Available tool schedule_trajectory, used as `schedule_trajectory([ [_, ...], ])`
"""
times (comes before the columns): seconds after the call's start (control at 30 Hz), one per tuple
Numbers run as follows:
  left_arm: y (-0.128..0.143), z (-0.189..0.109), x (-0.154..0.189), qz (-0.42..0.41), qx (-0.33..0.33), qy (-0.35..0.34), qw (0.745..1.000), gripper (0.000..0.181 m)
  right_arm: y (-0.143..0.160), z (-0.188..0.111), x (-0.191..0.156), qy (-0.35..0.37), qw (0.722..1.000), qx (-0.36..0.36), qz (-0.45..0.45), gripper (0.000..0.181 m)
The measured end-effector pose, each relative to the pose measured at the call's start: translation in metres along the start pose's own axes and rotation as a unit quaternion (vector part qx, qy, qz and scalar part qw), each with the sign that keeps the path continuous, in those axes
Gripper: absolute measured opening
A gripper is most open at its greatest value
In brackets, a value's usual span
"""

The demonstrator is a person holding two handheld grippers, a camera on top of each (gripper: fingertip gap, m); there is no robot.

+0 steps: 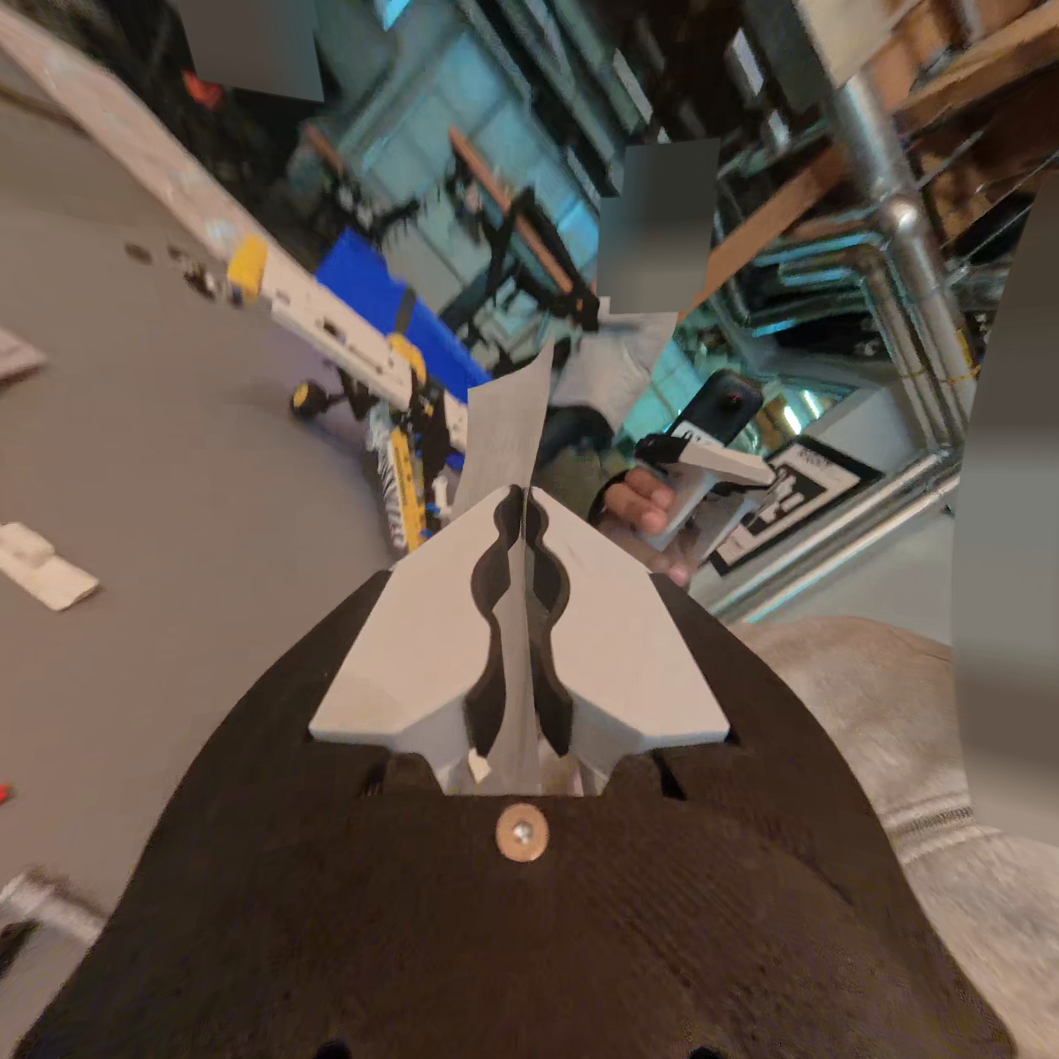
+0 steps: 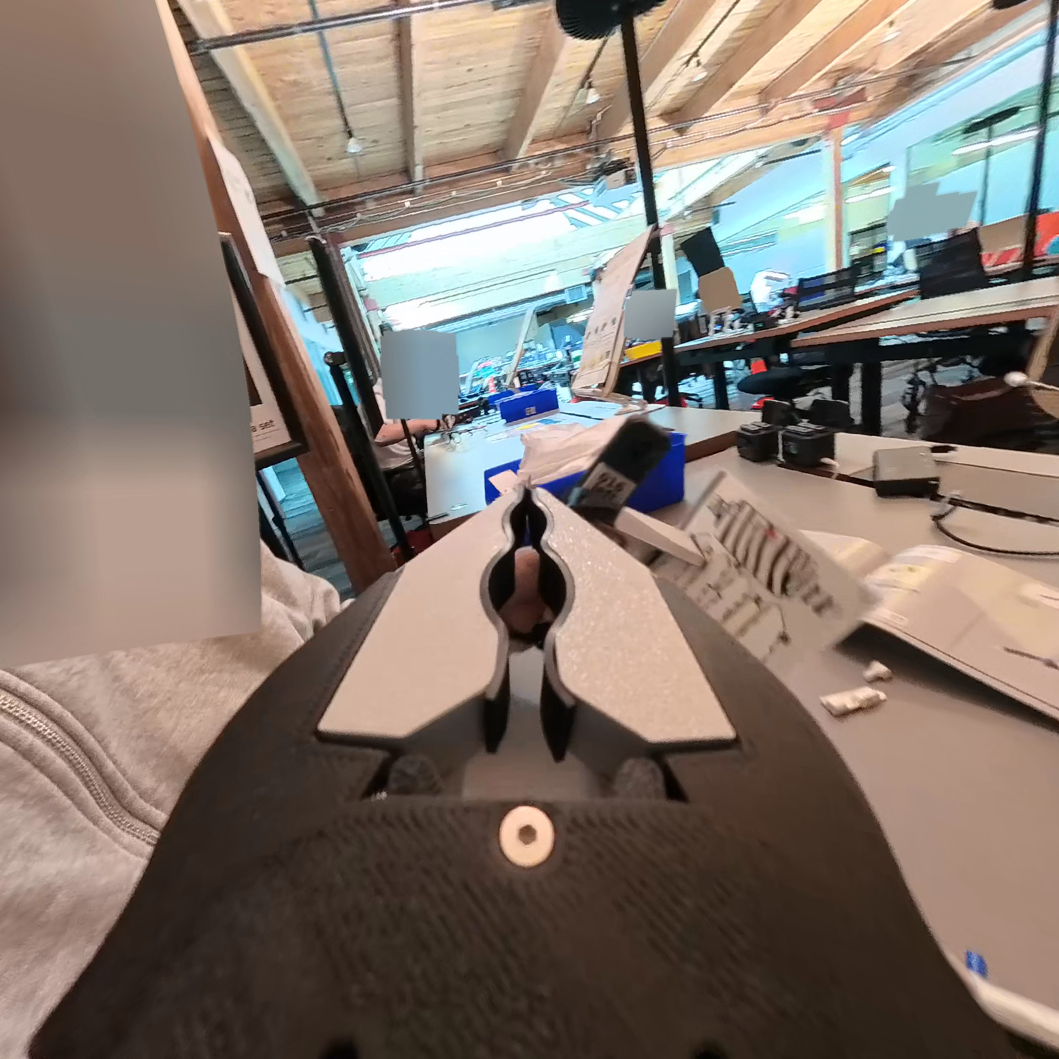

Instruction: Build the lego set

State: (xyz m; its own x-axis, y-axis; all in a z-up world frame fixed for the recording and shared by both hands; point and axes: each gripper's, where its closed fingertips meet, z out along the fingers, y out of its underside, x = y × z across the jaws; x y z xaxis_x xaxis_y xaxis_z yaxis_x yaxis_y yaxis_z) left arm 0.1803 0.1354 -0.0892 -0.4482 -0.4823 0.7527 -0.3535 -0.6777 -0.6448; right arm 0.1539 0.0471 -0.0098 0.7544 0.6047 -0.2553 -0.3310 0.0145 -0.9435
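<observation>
My left gripper (image 1: 522, 493) is shut on a grey page (image 1: 507, 424) of the instruction booklet, which stands up between its fingers. A long white and yellow lego model (image 1: 344, 338) lies on the grey table (image 1: 172, 458) beyond, with a yellow wheel (image 1: 306, 396) beside it. My right gripper (image 2: 524, 494) is shut with nothing between its tips, held off the table's edge. In the right wrist view the left gripper (image 2: 659, 530) lifts a blurred printed page (image 2: 762, 579) of the open booklet (image 2: 945, 619). The right gripper also shows in the left wrist view (image 1: 710, 475), held by a hand.
A blue bin (image 2: 659, 478) with white bags stands behind the booklet. Small white lego pieces (image 2: 854, 700) lie near the booklet, and more white pieces (image 1: 43, 567) lie at the left. Black boxes and a cable (image 2: 917, 470) sit at the far right. A grey sleeve (image 2: 86, 773) is close by. My right fingertips sit around 12 centimetres from my left ones. The yellow wheel (image 1: 306, 396) lies around 30 centimetres away from my left fingertips.
</observation>
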Motion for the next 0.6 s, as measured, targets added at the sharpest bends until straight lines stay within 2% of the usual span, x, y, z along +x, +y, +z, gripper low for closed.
schedule_trajectory([
  [0.07, 0.01, 0.009, -0.014, -0.03, -0.074, -0.004, 0.997, 0.0, 0.005, -0.006, 0.003, 0.016, 1.0, 0.001, 0.003, 0.0],
  [0.17, 0.014, 0.023, -0.036, -0.044, -0.14, -0.027, 0.989, 0.0, 0.014, -0.017, 0.008, 0.036, 0.999, 0.002, 0.015, 0.0],
  [0.27, 0.028, 0.035, -0.062, -0.047, -0.233, -0.063, 0.969, 0.0, 0.017, -0.028, 0.012, 0.049, 0.998, 0.008, 0.024, 0.0],
  [0.4, 0.031, 0.05, -0.09, -0.057, -0.267, -0.083, 0.958, 0.0, 0.017, -0.036, 0.016, 0.059, 0.998, 0.012, 0.025, 0.0],
  [0.47, 0.031, 0.054, -0.1, -0.058, -0.276, -0.093, 0.955, 0.014, 0.018, -0.038, 0.018, 0.063, 0.998, 0.009, 0.023, 0.0],
  [0.53, 0.033, 0.056, -0.106, -0.048, -0.289, -0.103, 0.951, 0.043, 0.02, -0.04, 0.02, 0.067, 0.997, 0.007, 0.021, 0.0],
  [0.6, 0.029, 0.055, -0.111, -0.016, -0.288, -0.125, 0.949, 0.062, 0.022, -0.04, 0.022, 0.069, 0.997, 0.004, 0.023, 0.0],
])
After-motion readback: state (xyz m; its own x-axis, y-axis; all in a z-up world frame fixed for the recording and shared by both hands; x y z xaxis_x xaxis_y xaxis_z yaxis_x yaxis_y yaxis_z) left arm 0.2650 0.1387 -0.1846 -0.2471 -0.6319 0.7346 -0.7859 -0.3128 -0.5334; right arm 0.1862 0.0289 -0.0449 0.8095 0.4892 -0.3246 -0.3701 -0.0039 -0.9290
